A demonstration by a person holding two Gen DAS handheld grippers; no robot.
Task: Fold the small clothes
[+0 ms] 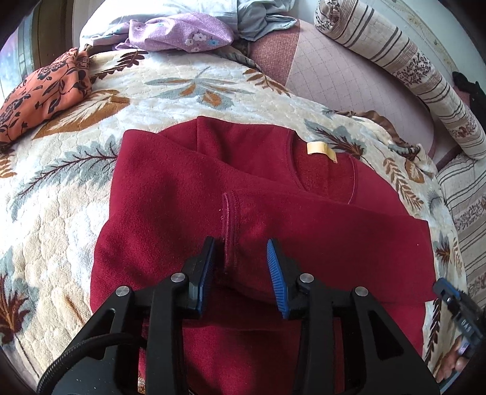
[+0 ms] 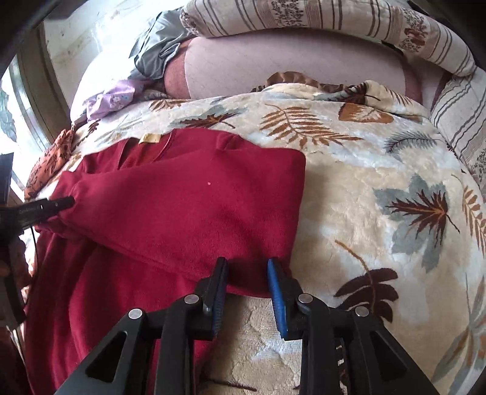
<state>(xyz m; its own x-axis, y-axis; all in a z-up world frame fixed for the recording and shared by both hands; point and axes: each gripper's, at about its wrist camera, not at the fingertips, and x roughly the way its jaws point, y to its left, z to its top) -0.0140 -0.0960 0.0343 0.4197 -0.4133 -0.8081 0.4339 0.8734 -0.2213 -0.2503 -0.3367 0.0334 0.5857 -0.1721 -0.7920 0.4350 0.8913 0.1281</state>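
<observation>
A: Surface?
B: Bed, covered by a cream plush blanket [image 1: 76,188] with grey and brown leaf print. Beyond its far edge, bare pinkish quilted sheet [image 1: 340,79].
A: Around it?
B: Striped floral bolster [image 1: 404,63] along the far right side. Heap of clothes at the far end: purple flowered cloth [image 1: 182,33], pale blue-grey garments [image 1: 261,15]. Orange floral garment [image 1: 42,91] on the blanket at far left. Bright window at the left edge of the right wrist view.
A: Task item?
B: Dark red fleece sweater [image 1: 188,182], flat mid-blanket, collar with yellow label [image 1: 319,149] at the far end, sleeves folded across the body.
A: Tongs?
B: Left tongs [image 1: 241,258] spread, over the folded sleeve cuff; the cuff seam runs into the gap, pads not pressing. Right tongs [image 2: 247,273] spread at the near right edge of the folded sleeve, cloth edge between the blue pads [image 2: 275,285], no pinch seen.
</observation>
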